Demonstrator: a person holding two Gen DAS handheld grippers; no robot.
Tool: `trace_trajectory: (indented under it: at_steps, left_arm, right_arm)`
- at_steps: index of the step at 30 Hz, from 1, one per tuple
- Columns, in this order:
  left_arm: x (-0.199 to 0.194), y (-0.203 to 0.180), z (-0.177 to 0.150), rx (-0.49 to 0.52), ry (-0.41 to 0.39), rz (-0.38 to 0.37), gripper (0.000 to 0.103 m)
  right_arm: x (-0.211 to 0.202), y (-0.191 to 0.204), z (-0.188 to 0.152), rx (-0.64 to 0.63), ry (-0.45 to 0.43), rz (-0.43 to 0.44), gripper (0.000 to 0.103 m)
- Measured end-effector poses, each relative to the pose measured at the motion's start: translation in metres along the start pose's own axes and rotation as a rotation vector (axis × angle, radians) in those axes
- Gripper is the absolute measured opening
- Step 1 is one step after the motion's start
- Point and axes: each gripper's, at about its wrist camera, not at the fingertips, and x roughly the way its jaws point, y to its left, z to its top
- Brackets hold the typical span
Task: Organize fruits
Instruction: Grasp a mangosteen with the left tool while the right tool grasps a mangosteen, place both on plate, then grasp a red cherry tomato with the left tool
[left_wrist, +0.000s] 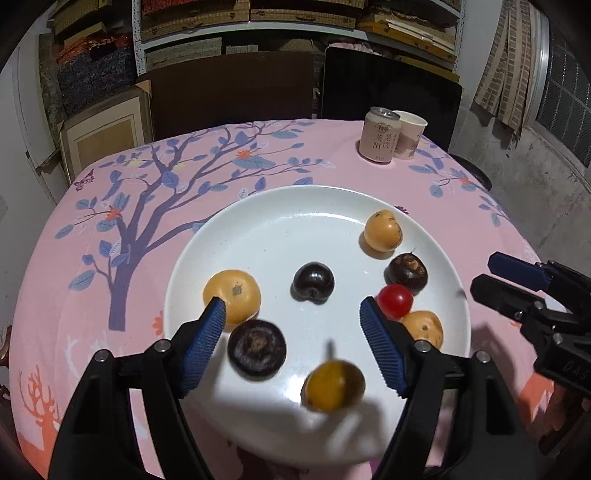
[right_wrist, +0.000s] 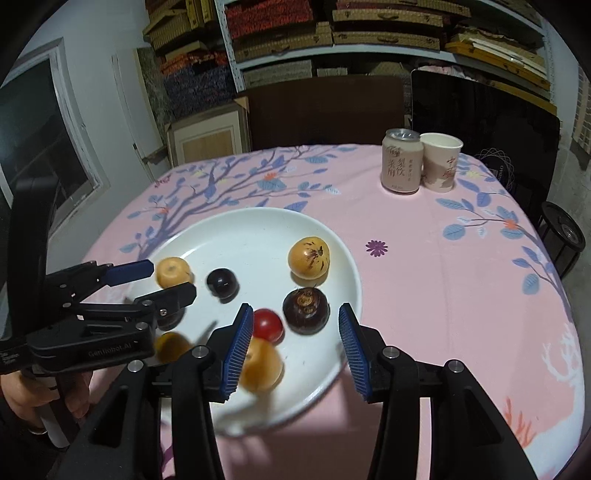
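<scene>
Near the front edge of the pink, tree-printed tabletop (left_wrist: 258, 147), the left wrist view shows the left hand-held gripper (left_wrist: 293, 343) with jaws wide apart over a round white plate (left_wrist: 258, 236); a blurred yellow-orange fruit with a stem (left_wrist: 332, 386) lies unclamped between them, beside a dark brown round fruit (left_wrist: 256, 349). In the right wrist view, the right hand-held gripper (right_wrist: 295, 350) stands apart at the plate's right rim, gripping nothing, with a small red tomato (right_wrist: 267, 325) just ahead.

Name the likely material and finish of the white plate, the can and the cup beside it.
White plate: probably glazed ceramic, glossy with light reflections. Can: likely aluminium, silvery rim, matte pink printed wrap. Cup: seemingly paper, thin rolled rim, dull printed surface.
</scene>
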Motion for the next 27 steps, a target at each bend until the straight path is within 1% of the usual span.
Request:
trace_trajectory:
  at_steps: [2, 4, 8, 10, 11, 13, 15, 18, 22, 23, 24, 25, 26, 27]
  left_arm:
    - [-0.03, 0.001, -0.019, 0.02, -0.043, 0.012, 0.091]
    - [-0.063, 0.002, -0.044, 0.053, -0.071, -0.001, 0.092]
    - [-0.111, 0.007, -0.1, 0.091, -0.079, 0.001, 0.098]
    - [-0.123, 0.011, -0.129, 0.102, -0.07, 0.016, 0.098]
    - [-0.126, 0.013, -0.143, 0.108, -0.06, 0.037, 0.098]
    - [-0.126, 0.019, -0.166, 0.112, -0.039, 0.071, 0.098]
    - [-0.122, 0.023, -0.182, 0.107, -0.019, 0.099, 0.098]
    - [-0.112, 0.029, -0.191, 0.093, 0.006, 0.136, 0.098]
    - [-0.096, 0.028, -0.185, 0.09, 0.021, 0.175, 0.097]
    - [-0.093, 0.027, -0.184, 0.097, 0.025, 0.189, 0.095]
    - [-0.088, 0.026, -0.183, 0.105, 0.032, 0.2, 0.087]
    - [-0.082, 0.026, -0.18, 0.106, 0.048, 0.197, 0.083]
    - [-0.076, 0.027, -0.179, 0.1, 0.068, 0.193, 0.075]
    - [-0.071, 0.029, -0.176, 0.087, 0.073, 0.181, 0.074]
  right_arm:
    - [-0.027, 0.004, -0.015, 0.004, -0.015, 0.022, 0.052]
    - [-0.053, 0.01, -0.035, -0.014, -0.027, 0.027, 0.058]
    - [-0.093, 0.022, -0.085, -0.062, -0.035, 0.032, 0.064]
    - [-0.103, 0.024, -0.108, -0.066, -0.026, 0.045, 0.066]
    - [-0.107, 0.025, -0.12, -0.068, -0.018, 0.041, 0.066]
    - [-0.112, 0.026, -0.14, -0.078, -0.019, 0.013, 0.066]
    - [-0.116, 0.024, -0.153, -0.064, -0.018, 0.013, 0.066]
    - [-0.12, 0.016, -0.168, -0.018, -0.031, 0.008, 0.066]
    - [-0.117, 0.003, -0.181, 0.045, -0.023, 0.006, 0.066]
    - [-0.116, 0.002, -0.183, 0.048, -0.022, 0.006, 0.066]
    - [-0.116, 0.002, -0.185, 0.047, -0.021, 0.004, 0.066]
    - [-0.116, 0.003, -0.186, 0.045, -0.022, 0.003, 0.066]
    - [-0.117, 0.004, -0.188, 0.042, -0.022, 0.005, 0.066]
    - [-0.117, 0.004, -0.188, 0.042, -0.023, 0.008, 0.066]
